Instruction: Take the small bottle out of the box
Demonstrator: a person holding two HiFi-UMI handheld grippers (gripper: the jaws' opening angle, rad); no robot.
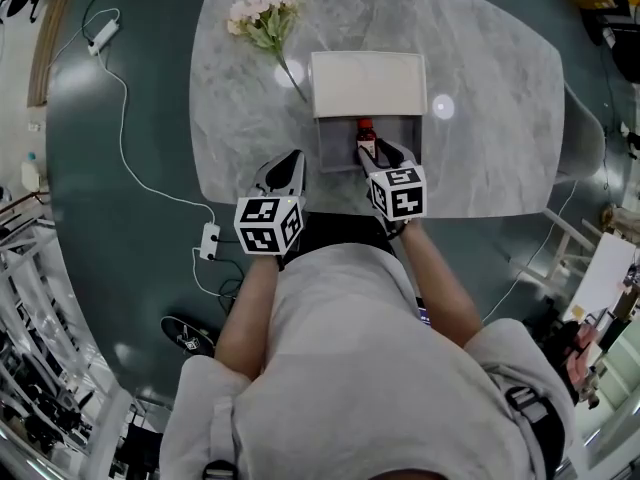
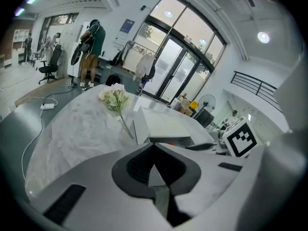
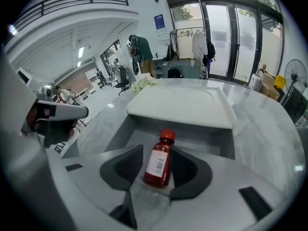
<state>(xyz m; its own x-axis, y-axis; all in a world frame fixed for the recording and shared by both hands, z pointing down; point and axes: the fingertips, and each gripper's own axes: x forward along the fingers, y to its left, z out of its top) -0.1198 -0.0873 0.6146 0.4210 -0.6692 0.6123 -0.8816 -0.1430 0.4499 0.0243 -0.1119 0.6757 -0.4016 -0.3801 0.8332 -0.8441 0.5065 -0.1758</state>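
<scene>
**Spotter:** While your right gripper [image 3: 157, 150] reaches into the open grey box [image 1: 338, 150], where is the small red bottle with the white label [image 3: 158, 165]?

**Operator:** It's standing on the box floor between my right jaws. They're spread wide, with a gap showing on one side.

**Spotter:** And the left gripper [image 2: 153, 145]?

**Operator:** Its jaws are pressed together with nothing in them, and I have it just beside the box, over the grey marble table [image 1: 500, 118].

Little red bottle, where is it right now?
In the right gripper view, the little red bottle stands in the open grey box, near its white lid, between the parted jaws of the right gripper.
</scene>
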